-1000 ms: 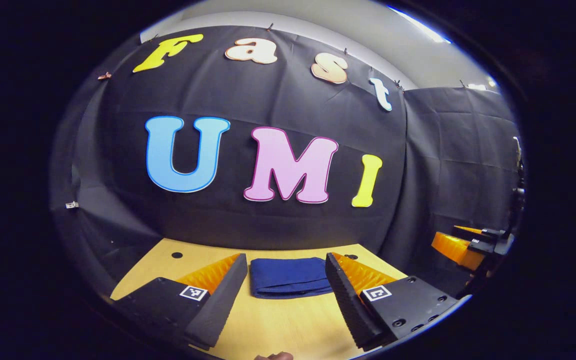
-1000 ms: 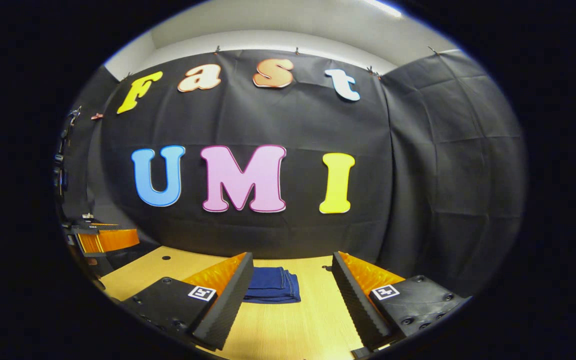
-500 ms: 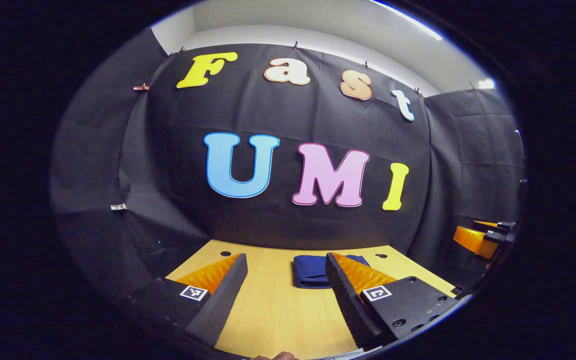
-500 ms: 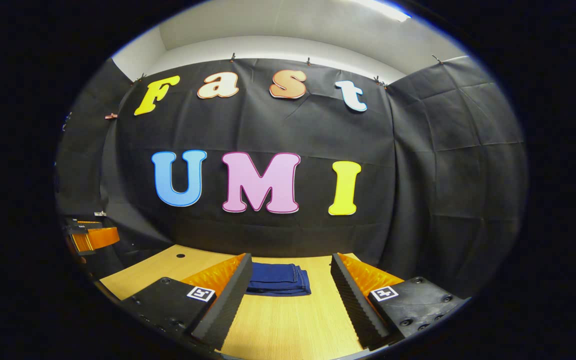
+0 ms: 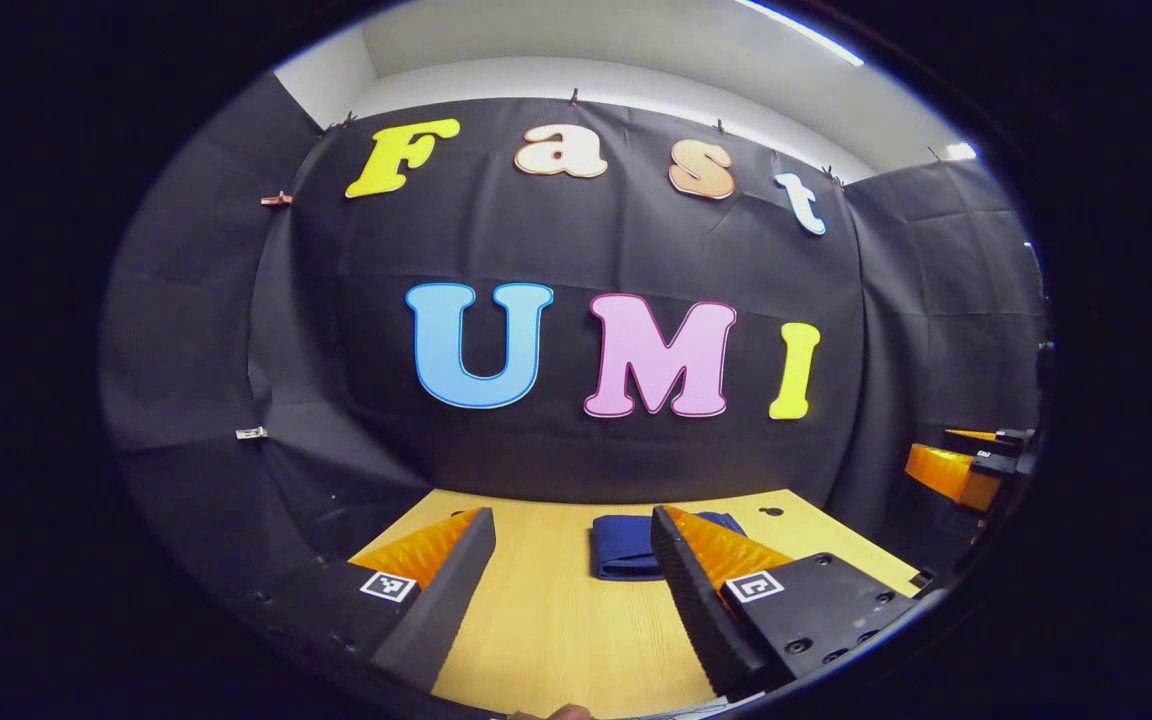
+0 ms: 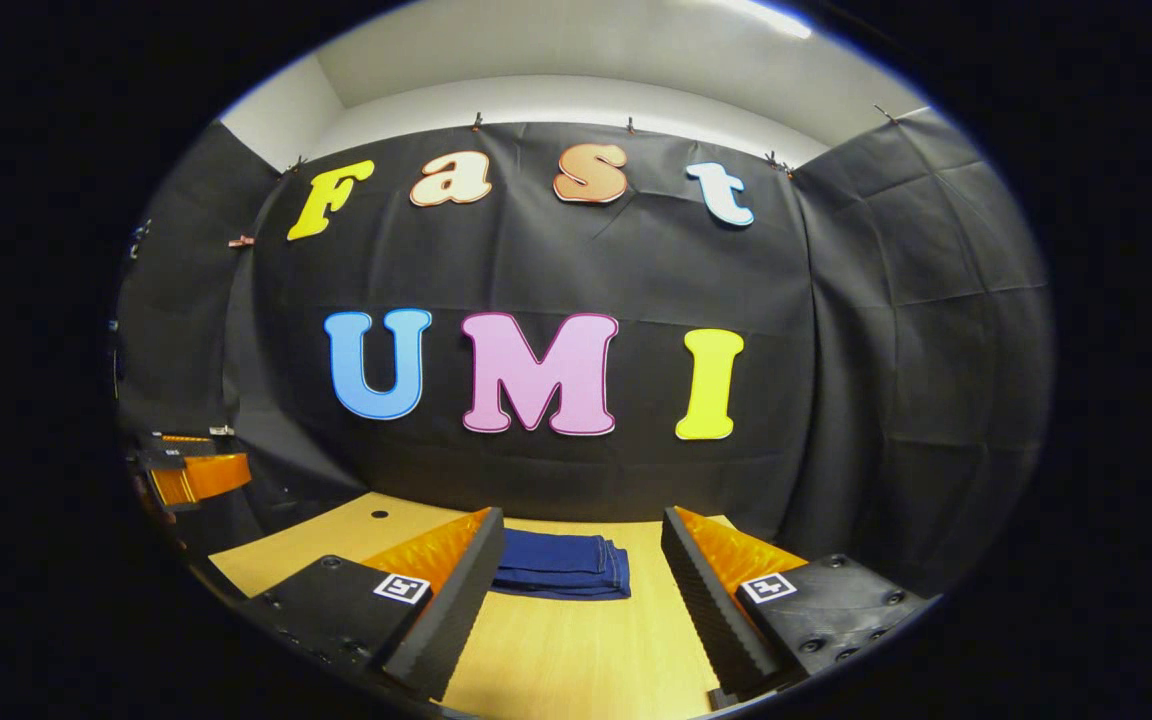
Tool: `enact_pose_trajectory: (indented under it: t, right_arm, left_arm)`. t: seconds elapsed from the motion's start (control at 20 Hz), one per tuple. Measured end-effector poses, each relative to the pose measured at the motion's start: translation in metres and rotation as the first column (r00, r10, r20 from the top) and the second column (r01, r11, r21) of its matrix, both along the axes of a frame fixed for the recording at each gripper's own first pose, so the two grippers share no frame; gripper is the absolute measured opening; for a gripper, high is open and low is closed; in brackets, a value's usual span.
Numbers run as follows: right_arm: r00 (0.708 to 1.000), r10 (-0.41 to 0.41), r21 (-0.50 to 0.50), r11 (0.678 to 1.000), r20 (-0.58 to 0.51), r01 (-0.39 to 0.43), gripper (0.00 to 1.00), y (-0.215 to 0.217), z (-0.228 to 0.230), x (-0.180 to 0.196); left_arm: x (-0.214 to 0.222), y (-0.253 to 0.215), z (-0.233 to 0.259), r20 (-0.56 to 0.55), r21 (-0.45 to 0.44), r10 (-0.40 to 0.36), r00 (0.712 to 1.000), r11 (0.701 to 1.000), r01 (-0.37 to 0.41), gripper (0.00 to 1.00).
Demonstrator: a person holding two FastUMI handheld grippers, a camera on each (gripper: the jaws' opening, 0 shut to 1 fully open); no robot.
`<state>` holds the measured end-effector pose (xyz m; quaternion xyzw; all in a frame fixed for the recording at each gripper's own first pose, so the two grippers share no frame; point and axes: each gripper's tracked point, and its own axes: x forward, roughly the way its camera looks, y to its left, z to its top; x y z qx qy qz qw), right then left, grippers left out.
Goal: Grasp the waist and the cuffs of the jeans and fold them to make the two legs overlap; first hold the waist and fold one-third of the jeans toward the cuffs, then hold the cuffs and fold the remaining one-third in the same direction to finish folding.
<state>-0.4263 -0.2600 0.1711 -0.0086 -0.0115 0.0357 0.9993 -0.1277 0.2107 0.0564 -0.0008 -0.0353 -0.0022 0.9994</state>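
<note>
Left gripper [image 5: 566, 570] spread wide above the table [image 5: 546, 640], gripping nothing. Right gripper [image 6: 576, 570] likewise wide apart, touching nothing. Jeans [image 6: 564, 565] folded into a compact stack, lying flat on the table's far side, beyond both sets of fingers.

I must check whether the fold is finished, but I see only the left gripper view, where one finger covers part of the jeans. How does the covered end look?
Observer: In the right gripper view, that end of the jeans is a neat stack of layers, lying flat on the table.
Operator: Does the right gripper hold any cloth?
Observer: No. The right gripper has its jaws wide apart, with nothing between them.
Operator: And where is my own gripper, seen from there?
Observer: The left gripper is far off to the left, away from the jeans.
</note>
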Motion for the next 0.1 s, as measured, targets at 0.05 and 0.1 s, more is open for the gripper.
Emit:
enact_pose_trajectory:
  t: [0.05, 0.1]
  right_arm:
    - [1.000, 0.008, 0.005, 1.000, -0.009, -0.008, 0.96, -0.0017, -0.0026, -0.0009]
    - [1.000, 0.011, 0.009, 1.000, -0.021, -0.011, 0.96, -0.0058, -0.0060, -0.0003]
  left_arm:
    - [0.0020, -0.0067, 0.0018, 0.002, -0.015, 0.000, 1.000, 1.000, 0.000, 0.96]
    - [0.0013, -0.0141, 0.0022, 0.005, -0.035, -0.008, 1.000, 0.999, 0.008, 0.92]
